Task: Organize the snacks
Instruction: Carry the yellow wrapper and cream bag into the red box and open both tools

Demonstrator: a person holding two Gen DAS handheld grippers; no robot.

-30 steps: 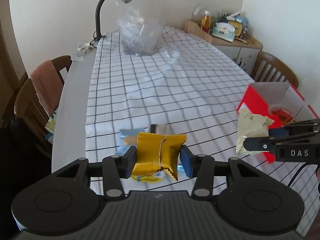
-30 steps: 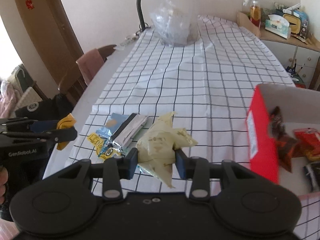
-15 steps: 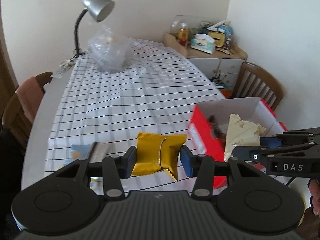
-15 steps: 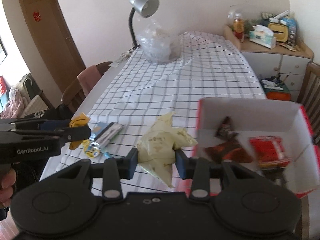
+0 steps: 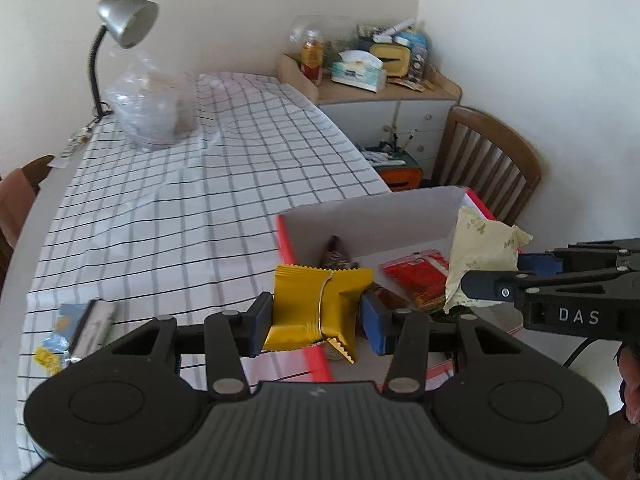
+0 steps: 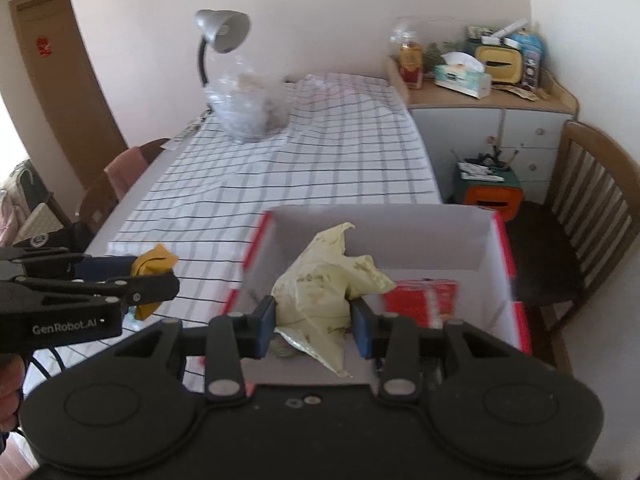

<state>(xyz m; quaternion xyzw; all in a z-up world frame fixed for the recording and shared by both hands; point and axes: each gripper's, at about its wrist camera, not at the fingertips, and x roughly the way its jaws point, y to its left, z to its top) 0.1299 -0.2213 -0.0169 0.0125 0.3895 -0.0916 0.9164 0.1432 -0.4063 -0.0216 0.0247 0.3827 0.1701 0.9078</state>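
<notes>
My left gripper [image 5: 316,324] is shut on a gold snack packet [image 5: 320,304], held over the left front edge of the red box [image 5: 360,220]. My right gripper [image 6: 314,330] is shut on a crumpled pale green snack bag [image 6: 320,292], hanging over the same red box [image 6: 400,232]. Inside the box lie a red packet [image 5: 416,276] and a dark brown wrapper [image 5: 336,254]. In the left wrist view the right gripper [image 5: 480,282] comes in from the right with the pale bag [image 5: 480,244]. In the right wrist view the left gripper [image 6: 160,280] shows at the left with the gold packet [image 6: 154,262].
A few loose snacks [image 5: 80,328] lie on the checked tablecloth [image 5: 180,200] at the left. A clear plastic bag [image 5: 148,112] and a silver desk lamp [image 5: 120,28] stand at the far end. A wooden chair [image 5: 488,164] and a cluttered cabinet [image 5: 372,80] sit beyond the box.
Both grippers have swung to the right from the loose snack pile to over the red box, each keeping its packet. The box now fills the middle of both views.
</notes>
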